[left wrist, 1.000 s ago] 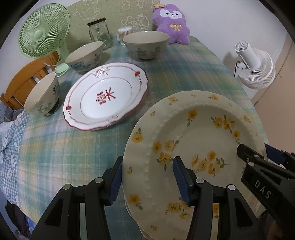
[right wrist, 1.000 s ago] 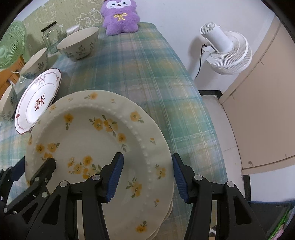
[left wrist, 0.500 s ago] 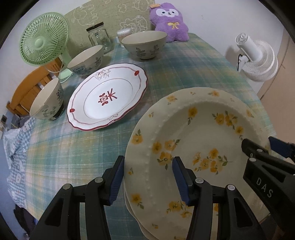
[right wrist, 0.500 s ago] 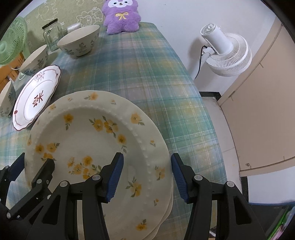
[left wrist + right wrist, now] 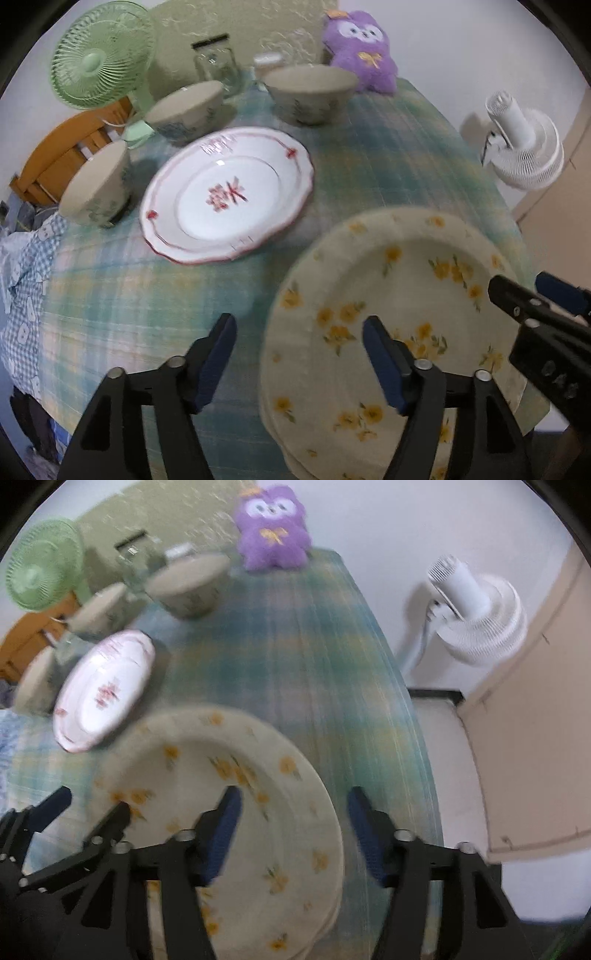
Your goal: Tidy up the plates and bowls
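A stack of cream plates with yellow flowers (image 5: 399, 295) sits at the near right of the plaid table; it also shows in the right wrist view (image 5: 221, 797). My left gripper (image 5: 299, 354) is open, straddling the stack's left rim. My right gripper (image 5: 295, 827) is open, straddling its right rim. A white plate with red trim (image 5: 227, 194) lies further back to the left, also seen in the right wrist view (image 5: 105, 688). Three cream bowls stand behind it: left (image 5: 96, 188), middle (image 5: 186, 110), back (image 5: 308, 92).
A green fan (image 5: 98, 55), a glass jar (image 5: 216, 61) and a purple plush toy (image 5: 360, 48) stand at the table's far end. A white fan (image 5: 476, 613) stands on the floor beyond the right table edge. A wooden chair (image 5: 62, 155) is at the left.
Both grippers have pulled back and tilted up, so the flowered stack sits lower in both views. Both jaws look wider apart. The views are now motion-blurred.
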`<state>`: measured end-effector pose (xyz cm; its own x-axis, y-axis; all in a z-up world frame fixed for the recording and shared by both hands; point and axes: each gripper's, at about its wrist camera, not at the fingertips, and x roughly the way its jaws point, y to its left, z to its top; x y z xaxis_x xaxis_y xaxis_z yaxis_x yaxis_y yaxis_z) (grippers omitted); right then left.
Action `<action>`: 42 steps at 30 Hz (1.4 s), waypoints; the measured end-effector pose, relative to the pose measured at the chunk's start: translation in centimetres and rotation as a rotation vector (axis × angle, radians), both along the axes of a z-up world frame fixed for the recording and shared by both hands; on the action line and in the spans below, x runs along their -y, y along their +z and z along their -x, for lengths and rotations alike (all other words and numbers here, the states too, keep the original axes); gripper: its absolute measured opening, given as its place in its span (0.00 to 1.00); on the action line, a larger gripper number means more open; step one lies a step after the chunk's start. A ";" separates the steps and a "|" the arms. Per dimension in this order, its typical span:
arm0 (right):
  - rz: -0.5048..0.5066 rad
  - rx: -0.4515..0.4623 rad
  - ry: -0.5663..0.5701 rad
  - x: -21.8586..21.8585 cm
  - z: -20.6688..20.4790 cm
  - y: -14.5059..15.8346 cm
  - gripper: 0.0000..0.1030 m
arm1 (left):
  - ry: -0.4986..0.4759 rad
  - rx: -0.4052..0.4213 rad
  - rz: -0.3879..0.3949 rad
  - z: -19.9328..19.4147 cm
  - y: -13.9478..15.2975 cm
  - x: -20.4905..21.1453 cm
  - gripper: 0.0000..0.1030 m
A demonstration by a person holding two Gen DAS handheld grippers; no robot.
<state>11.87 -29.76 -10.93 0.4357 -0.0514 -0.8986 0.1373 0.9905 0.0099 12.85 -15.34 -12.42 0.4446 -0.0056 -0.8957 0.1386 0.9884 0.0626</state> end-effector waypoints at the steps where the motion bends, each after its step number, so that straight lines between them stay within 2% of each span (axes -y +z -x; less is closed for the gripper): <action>1: -0.020 0.018 0.013 0.0 -0.4 0.5 0.71 | 0.005 0.011 -0.001 -0.2 0.4 -0.2 0.74; 4: -0.046 0.041 0.065 -0.8 -1.7 1.7 0.71 | 0.044 0.033 -0.013 -0.9 1.7 -0.7 0.75; 9: -0.047 0.080 0.143 -3.1 -3.4 3.3 0.71 | 0.113 0.086 0.022 -1.9 3.6 -2.5 0.79; 17: -0.067 0.110 0.098 -7.0 -5.4 4.4 0.71 | 0.118 0.132 0.039 -3.9 4.8 -6.5 0.80; 22: -0.060 0.132 0.051 -9.5 -7.2 3.8 0.71 | 0.135 0.152 0.020 -5.8 4.3 -9.1 0.80; 28: -0.031 0.145 0.051 -12.3 -9.6 2.6 0.71 | 0.170 0.173 0.017 -8.1 3.3 -11.6 0.80; 34: -0.010 0.125 0.049 -13.9 -12.3 0.5 0.71 | 0.174 0.141 0.020 -10.2 1.0 -12.3 0.78; 42: 0.023 0.063 0.053 -14.4 -15.3 -2.6 0.71 | 0.190 0.093 0.030 -12.2 -1.5 -12.3 0.69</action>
